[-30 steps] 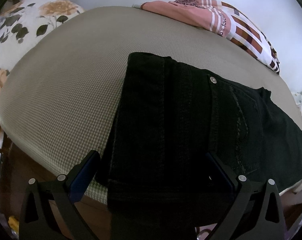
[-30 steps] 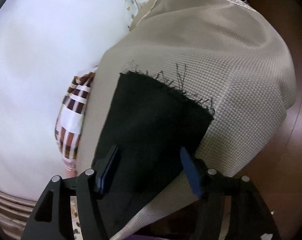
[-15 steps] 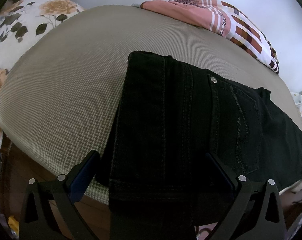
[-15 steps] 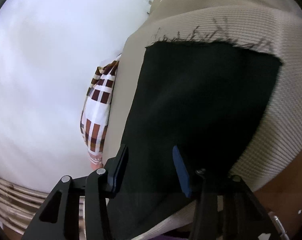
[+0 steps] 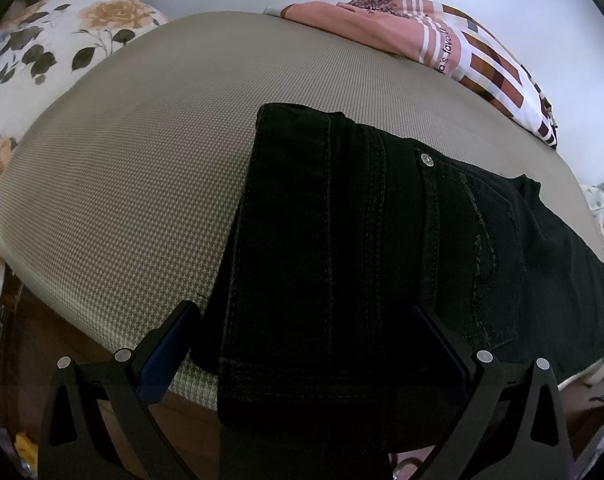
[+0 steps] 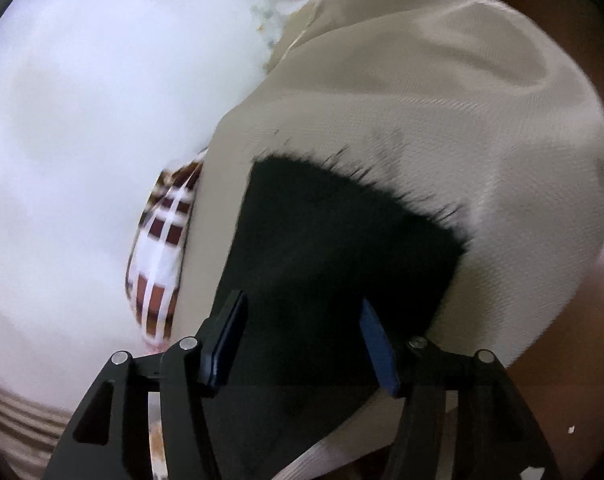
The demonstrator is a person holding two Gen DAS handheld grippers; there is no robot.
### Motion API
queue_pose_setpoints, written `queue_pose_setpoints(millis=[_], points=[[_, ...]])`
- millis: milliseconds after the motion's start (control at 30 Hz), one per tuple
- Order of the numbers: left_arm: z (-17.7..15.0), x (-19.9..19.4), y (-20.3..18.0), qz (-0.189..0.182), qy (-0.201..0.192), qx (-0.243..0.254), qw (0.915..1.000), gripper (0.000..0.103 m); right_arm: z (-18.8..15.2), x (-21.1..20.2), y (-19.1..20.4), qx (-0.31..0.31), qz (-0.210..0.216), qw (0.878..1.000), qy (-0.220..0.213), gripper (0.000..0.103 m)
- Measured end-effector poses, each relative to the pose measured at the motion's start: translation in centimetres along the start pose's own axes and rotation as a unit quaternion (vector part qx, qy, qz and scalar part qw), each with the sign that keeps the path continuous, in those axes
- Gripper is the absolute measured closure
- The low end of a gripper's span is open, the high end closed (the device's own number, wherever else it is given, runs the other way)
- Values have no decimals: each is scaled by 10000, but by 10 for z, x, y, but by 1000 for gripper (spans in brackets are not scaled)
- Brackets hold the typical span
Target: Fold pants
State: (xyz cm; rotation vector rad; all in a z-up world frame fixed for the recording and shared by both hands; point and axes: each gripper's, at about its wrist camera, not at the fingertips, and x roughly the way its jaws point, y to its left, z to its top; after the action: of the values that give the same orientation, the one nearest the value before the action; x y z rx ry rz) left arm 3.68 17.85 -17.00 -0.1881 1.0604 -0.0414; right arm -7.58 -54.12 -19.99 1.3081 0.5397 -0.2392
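Black pants laid across a padded surface, both claws spread above them

Far left in the left wrist view: floral pillow (image 5: 58, 36) against the wall, touching the edge of the beige woven surface (image 5: 142, 168). Lower left: left claw (image 5: 302, 344) spread wide, one blue pad (image 5: 166, 352) over the near edge of the surface just beside the fabric, the other over the dark cloth. Nothing pinched between them. Centre: black pants (image 5: 341, 240) lying flat with the waistband end nearest the left claw, hanging a little over the near edge, stitched seams and a metal rivet (image 5: 425, 159) facing up. Stretching away to the right along the surface. Upper right: pink and plaid cloth (image 5: 441, 44) bunched at the far edge, apart from the pants.

In the blurred right wrist view, left side: the same plaid cloth (image 6: 162, 272) by the white wall. Centre: frayed leg hem (image 6: 361, 184) of the pants lying on the beige surface. Below it: right claw (image 6: 302, 340) half spread, having just been opening, cloth under the gap but no pad visibly pressing on it
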Motion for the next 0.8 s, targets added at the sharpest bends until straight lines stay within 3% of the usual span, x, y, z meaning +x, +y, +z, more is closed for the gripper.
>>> queue_pose_setpoints(millis=[33, 267, 533, 733, 800], points=[[0, 0, 0, -1, -1, 0, 10000, 0, -4, 1, 0, 8, 267, 9996, 67, 47], [-1, 0, -1, 0, -9, -5, 10000, 0, -14, 12, -13, 291, 803, 9960, 279, 47], [0, -1, 0, -7, 8, -7, 10000, 0, -6, 13, 2, -363, -228, 9991, 67, 66], [1, 0, 1, -11, -26, 5, 10000, 0, -3, 20, 9, -618, -347, 9973, 201, 67], [1, 0, 0, -3, -27, 6, 10000, 0, -5, 27, 15, -808, -592, 9944, 330, 95]])
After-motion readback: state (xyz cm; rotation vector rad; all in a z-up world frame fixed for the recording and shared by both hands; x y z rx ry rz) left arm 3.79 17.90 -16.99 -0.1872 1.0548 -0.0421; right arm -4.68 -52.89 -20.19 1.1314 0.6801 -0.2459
